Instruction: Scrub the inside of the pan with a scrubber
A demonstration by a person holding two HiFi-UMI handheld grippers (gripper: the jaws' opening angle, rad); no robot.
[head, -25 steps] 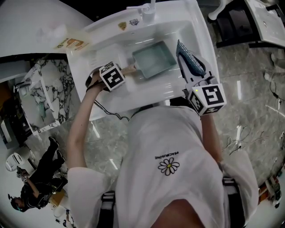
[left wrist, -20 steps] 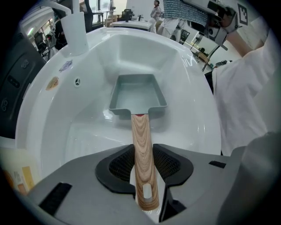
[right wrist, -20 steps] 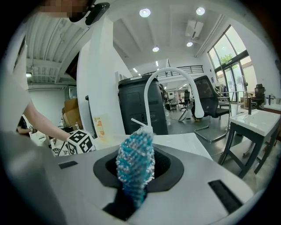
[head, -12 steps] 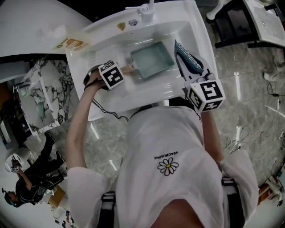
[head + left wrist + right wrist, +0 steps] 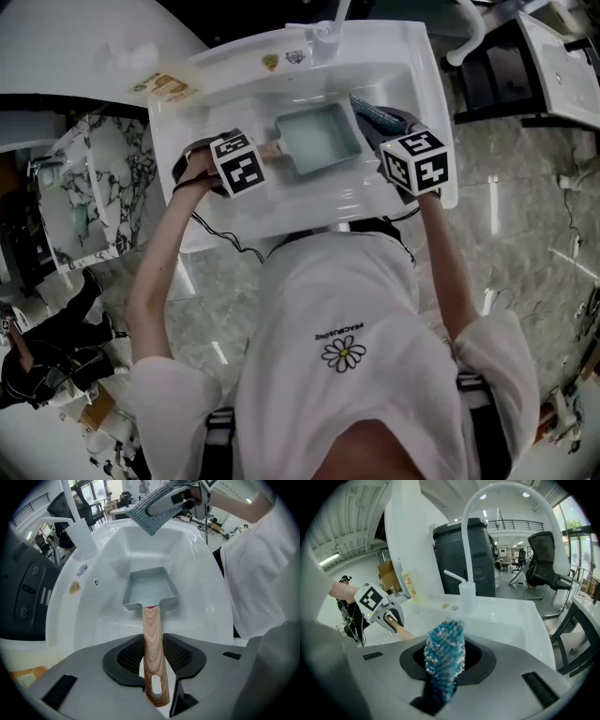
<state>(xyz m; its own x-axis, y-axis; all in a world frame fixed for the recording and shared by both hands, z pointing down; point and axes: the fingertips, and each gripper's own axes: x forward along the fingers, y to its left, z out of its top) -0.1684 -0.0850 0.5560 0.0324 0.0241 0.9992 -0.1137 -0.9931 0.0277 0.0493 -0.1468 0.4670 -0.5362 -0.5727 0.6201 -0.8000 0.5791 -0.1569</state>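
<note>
A square teal pan [image 5: 319, 139] lies in the white sink [image 5: 412, 66], its wooden handle [image 5: 274, 147] pointing left. My left gripper [image 5: 258, 153] is shut on that handle; in the left gripper view the pads press both sides of the handle [image 5: 152, 644], with the pan [image 5: 150, 590] straight ahead. My right gripper [image 5: 382, 127] hangs over the sink's right side, beside the pan, shut on a blue-and-white scrubber [image 5: 370, 112]. In the right gripper view the scrubber [image 5: 444, 656] stands up between the jaws, and the left gripper [image 5: 377, 606] shows at the left.
A curved white faucet [image 5: 506, 508] rises at the sink's back rim [image 5: 328, 28]. An orange-printed packet [image 5: 169, 86] lies on the counter to the left. Office chairs [image 5: 543, 559] stand behind the sink. The person's torso fills the lower head view.
The right gripper has carried the scrubber up and left, from outside the sink's right rim to over the basin beside the pan. The left gripper stays on the pan handle.
</note>
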